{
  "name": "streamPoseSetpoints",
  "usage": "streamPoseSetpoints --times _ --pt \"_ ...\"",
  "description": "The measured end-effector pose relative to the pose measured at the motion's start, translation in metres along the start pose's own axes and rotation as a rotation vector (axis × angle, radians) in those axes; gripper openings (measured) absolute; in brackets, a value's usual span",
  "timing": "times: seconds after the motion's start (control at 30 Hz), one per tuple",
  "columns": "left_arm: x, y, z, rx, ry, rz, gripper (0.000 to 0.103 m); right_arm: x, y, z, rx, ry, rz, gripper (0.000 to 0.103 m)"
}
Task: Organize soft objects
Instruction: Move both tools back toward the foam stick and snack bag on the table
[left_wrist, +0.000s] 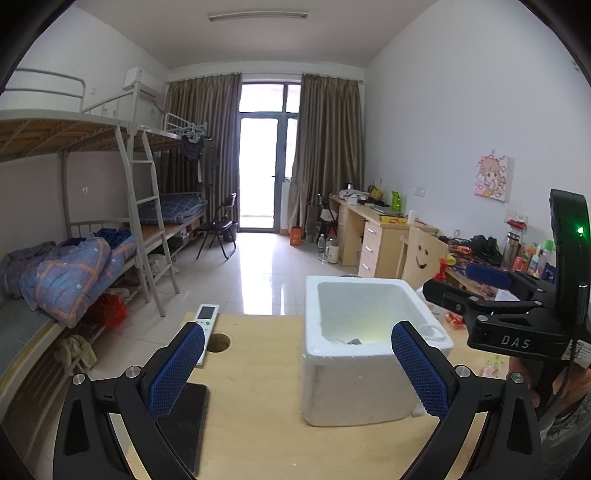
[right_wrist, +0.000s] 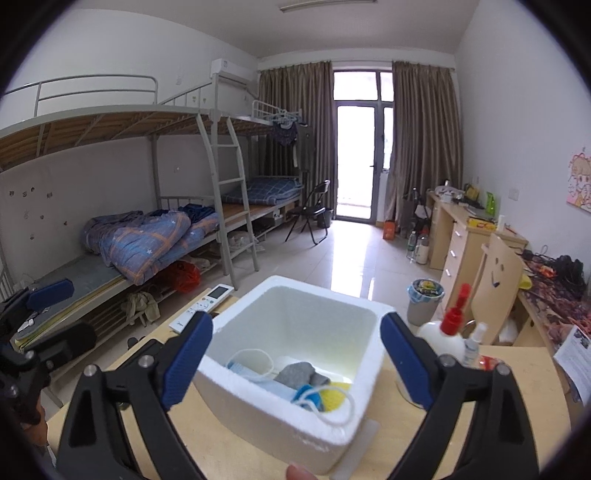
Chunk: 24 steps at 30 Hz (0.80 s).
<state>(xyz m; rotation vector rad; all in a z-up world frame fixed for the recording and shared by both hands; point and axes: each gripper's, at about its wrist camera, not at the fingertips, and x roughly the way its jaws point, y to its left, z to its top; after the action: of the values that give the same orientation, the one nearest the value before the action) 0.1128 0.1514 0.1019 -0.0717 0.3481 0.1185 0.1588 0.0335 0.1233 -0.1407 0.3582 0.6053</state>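
A white foam box is seen standing on a light wooden table, and the soft things are gathered inside it: a face mask with white ear loops, a grey cloth and a yellow piece lie together on its floor. The right gripper is held over the box with its blue pads spread wide and nothing between them, while the left gripper is likewise spread apart and empty, just in front of the box. A white remote control is laid near the table's far left edge.
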Motion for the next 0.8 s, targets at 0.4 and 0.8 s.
streamPoseSetpoints --times 0.4,0.8 --pt "-0.053 -0.029 -0.008 0.035 -0.06 -0.056 0.102 -0.078 -0.001 -0.014 0.008 -0.091 -0.065 0.103" --pt "-0.095 -0.049 -0.026 0.071 -0.105 -0.1 0.102 -0.145 0.001 -0.043 0.023 -0.152 -0.143 0.103"
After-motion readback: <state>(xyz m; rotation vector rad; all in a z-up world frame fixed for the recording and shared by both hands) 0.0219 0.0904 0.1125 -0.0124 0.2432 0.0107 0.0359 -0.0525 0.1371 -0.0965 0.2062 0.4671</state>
